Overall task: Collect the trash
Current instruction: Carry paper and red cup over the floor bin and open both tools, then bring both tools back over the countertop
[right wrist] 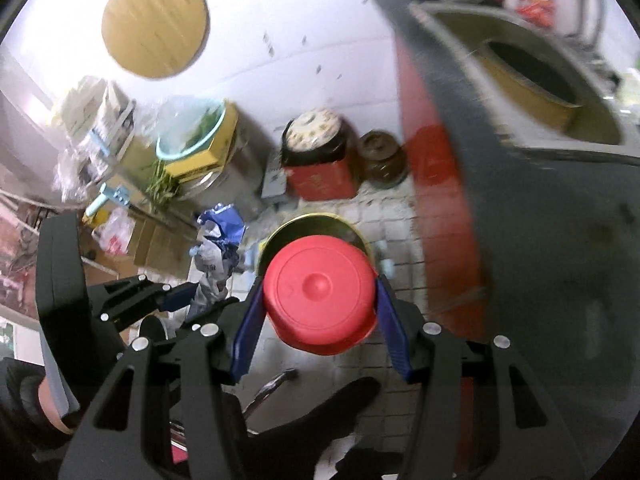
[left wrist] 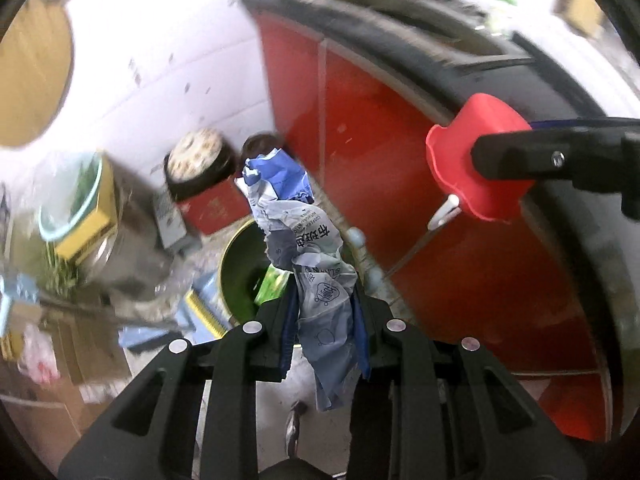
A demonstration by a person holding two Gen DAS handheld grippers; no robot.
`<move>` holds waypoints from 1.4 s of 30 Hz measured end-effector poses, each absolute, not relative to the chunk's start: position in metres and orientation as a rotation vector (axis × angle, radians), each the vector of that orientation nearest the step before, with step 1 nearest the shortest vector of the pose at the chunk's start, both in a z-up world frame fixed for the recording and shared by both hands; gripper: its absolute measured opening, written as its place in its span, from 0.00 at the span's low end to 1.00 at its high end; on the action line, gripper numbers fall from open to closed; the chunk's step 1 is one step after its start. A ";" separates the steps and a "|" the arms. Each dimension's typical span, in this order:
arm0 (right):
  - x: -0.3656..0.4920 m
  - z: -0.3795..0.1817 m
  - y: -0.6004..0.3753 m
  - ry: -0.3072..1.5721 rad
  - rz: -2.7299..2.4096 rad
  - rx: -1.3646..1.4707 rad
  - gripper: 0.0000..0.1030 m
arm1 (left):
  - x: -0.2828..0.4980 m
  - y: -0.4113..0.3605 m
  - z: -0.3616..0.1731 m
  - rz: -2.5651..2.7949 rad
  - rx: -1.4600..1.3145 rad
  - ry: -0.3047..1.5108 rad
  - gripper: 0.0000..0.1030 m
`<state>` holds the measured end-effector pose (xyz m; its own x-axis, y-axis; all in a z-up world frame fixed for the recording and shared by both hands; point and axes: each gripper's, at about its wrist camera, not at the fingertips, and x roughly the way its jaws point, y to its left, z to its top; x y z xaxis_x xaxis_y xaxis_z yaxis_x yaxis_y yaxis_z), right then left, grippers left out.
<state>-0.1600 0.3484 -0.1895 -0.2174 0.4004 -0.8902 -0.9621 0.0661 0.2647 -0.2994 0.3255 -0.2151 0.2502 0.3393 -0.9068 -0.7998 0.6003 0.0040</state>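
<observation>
A crumpled blue-and-white printed wrapper [left wrist: 308,256] sticks up from my left gripper [left wrist: 324,332], which is shut on it. Below it on the floor stands a round green bin [left wrist: 240,276] with a yellow rim and some green packaging inside. In the right wrist view my right gripper [right wrist: 320,320] is shut on a red plastic cup [right wrist: 320,296], its bottom facing the camera, just above the same bin [right wrist: 316,222]. The left gripper [right wrist: 180,296] with the wrapper [right wrist: 218,240] shows at the left there. The red cup [left wrist: 476,160] also shows at the right in the left wrist view.
A red cabinet [left wrist: 384,120] with a dark countertop [right wrist: 540,208] stands at the right. Against the white tiled wall are a red box [right wrist: 320,178], a brown jar [right wrist: 380,152], a teal basin [right wrist: 192,132] and cardboard boxes [right wrist: 156,244]. A person's dark shoe [right wrist: 312,428] is below.
</observation>
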 end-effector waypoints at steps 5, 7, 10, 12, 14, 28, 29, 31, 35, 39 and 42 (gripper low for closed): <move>-0.182 -0.252 0.400 1.226 1.463 -0.766 0.52 | -0.320 0.362 -0.267 0.818 -0.616 1.058 0.23; -0.187 -0.275 0.420 1.256 1.455 -0.791 0.52 | -0.322 0.373 -0.285 0.810 -0.623 1.061 0.23; -0.190 -0.300 0.441 1.278 1.453 -0.819 0.52 | -0.324 0.384 -0.304 0.789 -0.635 1.063 0.26; -0.189 -0.314 0.452 1.312 1.449 -0.837 0.61 | -0.326 0.392 -0.316 0.792 -0.637 1.079 0.57; -0.187 -0.328 0.463 1.333 1.434 -0.843 0.81 | -0.331 0.394 -0.320 0.834 -0.614 1.072 0.79; -0.157 -0.265 0.418 1.310 1.399 -0.760 0.83 | -0.324 0.376 -0.274 0.829 -0.612 1.045 0.80; -0.149 -0.251 0.408 1.299 1.390 -0.737 0.85 | -0.318 0.373 -0.264 0.821 -0.597 1.041 0.80; -0.133 -0.222 0.384 1.267 1.357 -0.695 0.86 | -0.302 0.365 -0.240 0.795 -0.555 1.029 0.85; -0.089 -0.159 0.318 1.182 1.266 -0.589 0.90 | -0.255 0.338 -0.190 0.715 -0.426 0.998 0.93; -0.042 -0.107 0.234 1.082 1.109 -0.485 0.91 | -0.194 0.297 -0.147 0.556 -0.282 0.970 0.93; -0.003 -0.076 0.149 1.024 0.918 -0.396 0.91 | -0.143 0.258 -0.121 0.390 -0.210 0.941 0.93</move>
